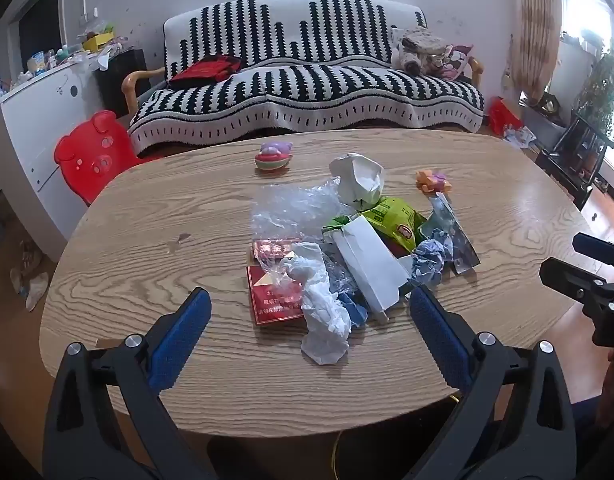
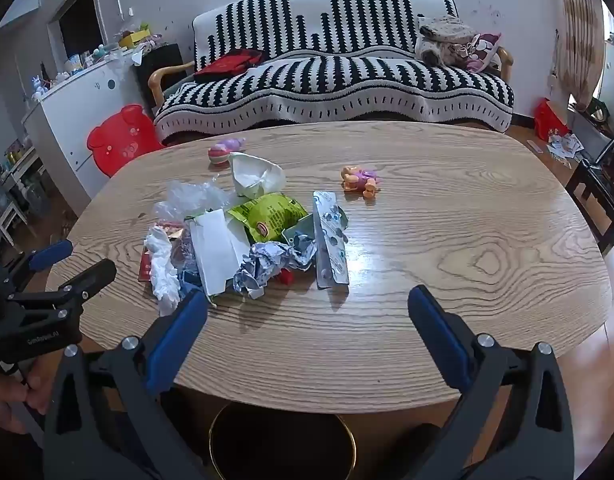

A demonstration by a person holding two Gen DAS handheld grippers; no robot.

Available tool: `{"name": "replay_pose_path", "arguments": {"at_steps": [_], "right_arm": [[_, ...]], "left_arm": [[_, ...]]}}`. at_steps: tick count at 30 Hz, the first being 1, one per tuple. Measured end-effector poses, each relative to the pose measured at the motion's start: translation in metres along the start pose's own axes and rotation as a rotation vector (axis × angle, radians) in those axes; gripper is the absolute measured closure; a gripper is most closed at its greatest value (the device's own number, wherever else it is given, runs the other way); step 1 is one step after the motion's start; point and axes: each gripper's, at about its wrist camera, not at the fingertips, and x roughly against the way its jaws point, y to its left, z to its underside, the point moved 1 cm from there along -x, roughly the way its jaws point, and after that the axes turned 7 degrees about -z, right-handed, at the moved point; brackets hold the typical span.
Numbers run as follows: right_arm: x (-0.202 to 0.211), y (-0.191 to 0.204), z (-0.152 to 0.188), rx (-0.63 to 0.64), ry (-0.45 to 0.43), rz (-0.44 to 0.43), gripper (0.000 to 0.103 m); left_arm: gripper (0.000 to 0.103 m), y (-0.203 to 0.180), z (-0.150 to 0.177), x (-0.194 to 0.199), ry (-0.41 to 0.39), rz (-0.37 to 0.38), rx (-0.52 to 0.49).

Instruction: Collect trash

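A heap of trash lies mid-table: clear plastic film [image 1: 295,204], a green snack bag [image 1: 391,218], a white paper packet [image 1: 371,268], crumpled white tissue [image 1: 323,308], a red cigarette pack [image 1: 273,300], crumpled foil [image 1: 429,260] and a silver blister pack [image 2: 330,244]. My left gripper [image 1: 309,312] is open, held just in front of the tissue and red pack. My right gripper [image 2: 307,312] is open over bare table, to the right of the heap [image 2: 243,236]. Both are empty.
The oval wooden table [image 2: 467,248] also holds a pink-striped toy [image 1: 273,156] and a small orange toy [image 2: 361,178]. A round dark bin [image 2: 283,440] stands under the table's near edge. A striped sofa [image 1: 307,80] and a red chair [image 1: 93,156] are behind.
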Motion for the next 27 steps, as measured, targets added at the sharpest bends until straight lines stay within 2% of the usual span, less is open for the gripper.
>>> {"name": "replay_pose_path", "arguments": {"at_steps": [22, 27], "right_arm": [[-0.0033, 0.0017, 0.0022, -0.008, 0.013, -0.005, 0.006], [-0.0043, 0.0029, 0.0022, -0.005, 0.015, -0.005, 0.006]], "left_arm": [[0.006, -0.0064, -0.0024, 0.0059, -0.005, -0.011, -0.004], [0.006, 0.0026, 0.0013, 0.0013, -0.008, -0.004, -0.004]]}}
